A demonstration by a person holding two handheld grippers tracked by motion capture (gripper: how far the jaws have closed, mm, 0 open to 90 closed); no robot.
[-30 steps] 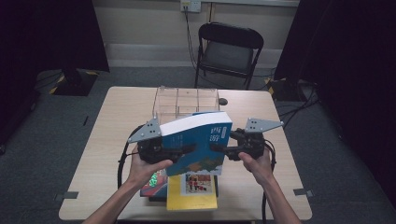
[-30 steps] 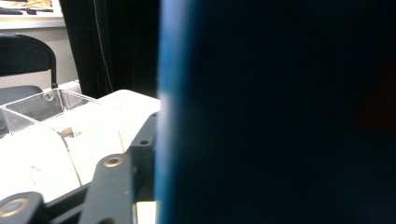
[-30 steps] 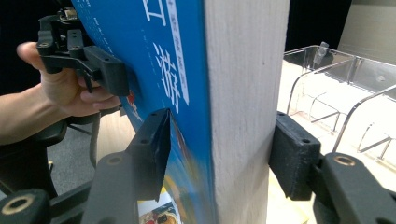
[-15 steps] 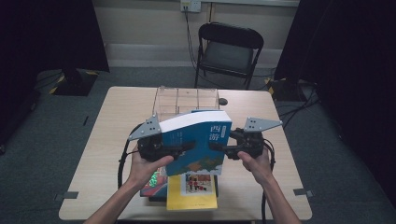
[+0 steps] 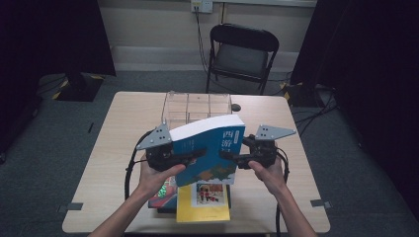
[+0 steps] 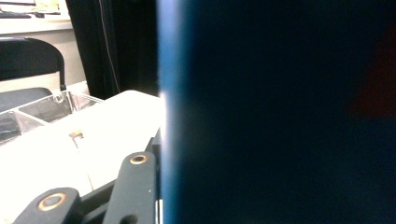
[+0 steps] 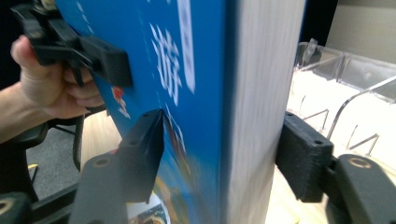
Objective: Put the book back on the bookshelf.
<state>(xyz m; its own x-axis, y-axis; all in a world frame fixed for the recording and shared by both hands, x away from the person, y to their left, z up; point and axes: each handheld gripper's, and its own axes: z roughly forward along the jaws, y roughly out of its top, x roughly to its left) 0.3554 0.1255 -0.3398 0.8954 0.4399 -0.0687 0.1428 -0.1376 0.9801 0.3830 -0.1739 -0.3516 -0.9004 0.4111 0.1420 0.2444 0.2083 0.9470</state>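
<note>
A thick blue book [image 5: 212, 148] with white characters on its cover is held up over the table between both grippers. My left gripper [image 5: 200, 152] is shut on its left end; its jaws have just been closing. One of its fingers [image 6: 133, 186] lies against the dark cover [image 6: 280, 116]. My right gripper [image 5: 225, 155] is at the book's right end, and its jaws have just been opening. The book [image 7: 201, 93] stands between the right gripper's [image 7: 224, 135] jaws, cover towards one pad and page edge close to the other.
A clear compartment box [image 5: 197, 106] stands on the wooden table [image 5: 123, 128] just behind the book. Under the hands lie a yellow book [image 5: 203, 205] and a darker stack [image 5: 163, 195]. A black folding chair [image 5: 242, 54] stands beyond the table.
</note>
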